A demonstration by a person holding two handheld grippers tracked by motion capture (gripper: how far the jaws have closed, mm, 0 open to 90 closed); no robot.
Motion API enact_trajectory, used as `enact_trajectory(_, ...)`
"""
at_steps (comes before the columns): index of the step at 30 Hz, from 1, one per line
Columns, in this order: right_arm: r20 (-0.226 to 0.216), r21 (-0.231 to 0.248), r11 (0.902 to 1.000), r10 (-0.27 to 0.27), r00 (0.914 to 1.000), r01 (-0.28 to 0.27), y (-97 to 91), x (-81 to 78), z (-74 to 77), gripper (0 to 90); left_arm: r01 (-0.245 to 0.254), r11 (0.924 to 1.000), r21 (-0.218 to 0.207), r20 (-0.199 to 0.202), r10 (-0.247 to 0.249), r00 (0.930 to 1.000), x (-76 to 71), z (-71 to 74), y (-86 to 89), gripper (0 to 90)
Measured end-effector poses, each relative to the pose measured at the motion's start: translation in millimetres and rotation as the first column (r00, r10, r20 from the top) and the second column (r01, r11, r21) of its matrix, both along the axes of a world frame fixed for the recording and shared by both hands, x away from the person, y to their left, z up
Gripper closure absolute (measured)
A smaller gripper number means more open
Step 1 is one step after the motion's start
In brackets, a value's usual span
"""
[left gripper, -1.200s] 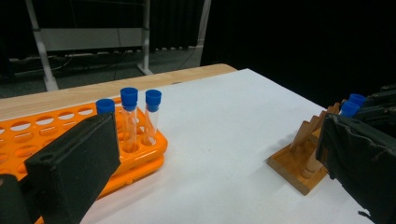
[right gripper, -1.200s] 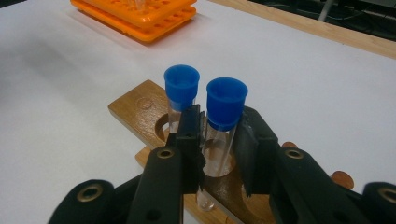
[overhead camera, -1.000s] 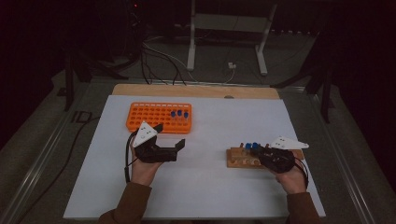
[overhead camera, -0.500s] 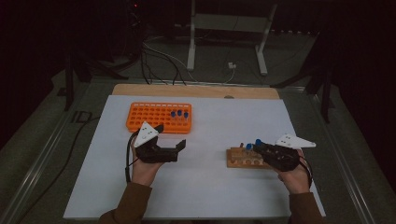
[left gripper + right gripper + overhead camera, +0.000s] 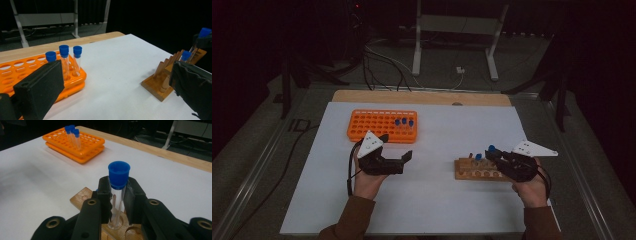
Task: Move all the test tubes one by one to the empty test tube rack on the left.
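The right gripper [image 5: 117,202] has its jaws closed on a blue-capped tube [image 5: 118,192], whose foot sits at a hole of the wooden rack [image 5: 80,198] below the jaws. Best lifted straight up, to clear the hole. The left gripper [image 5: 112,85], jaws wide open and empty, faces an orange rack [image 5: 75,77]. The high view shows both hands well apart on the white surface [image 5: 432,200].

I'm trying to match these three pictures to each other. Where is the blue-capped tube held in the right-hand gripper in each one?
High view: the held tube is right of centre, over the wooden rack, in the right gripper.
Left gripper view: far right edge, blue cap near the top.
Right gripper view: centre, upright between the jaws.
Shared landmark: the orange rack.
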State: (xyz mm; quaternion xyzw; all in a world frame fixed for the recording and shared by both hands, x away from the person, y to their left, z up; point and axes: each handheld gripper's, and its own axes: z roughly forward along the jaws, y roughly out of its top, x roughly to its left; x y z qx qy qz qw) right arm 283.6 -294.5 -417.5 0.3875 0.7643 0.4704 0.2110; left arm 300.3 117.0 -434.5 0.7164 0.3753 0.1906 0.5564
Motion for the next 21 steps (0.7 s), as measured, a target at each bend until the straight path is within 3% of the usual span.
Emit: enact_trajectory(21, 0.052, 0.025, 0.9997, 0.000, 0.9986, -0.001, 1.5, -10.1, 20.5, 77.1, 0.007, 0.9999, 0.010, 0.004, -0.007, 1.0000, -1.5, 0.2, -4.2, 0.4)
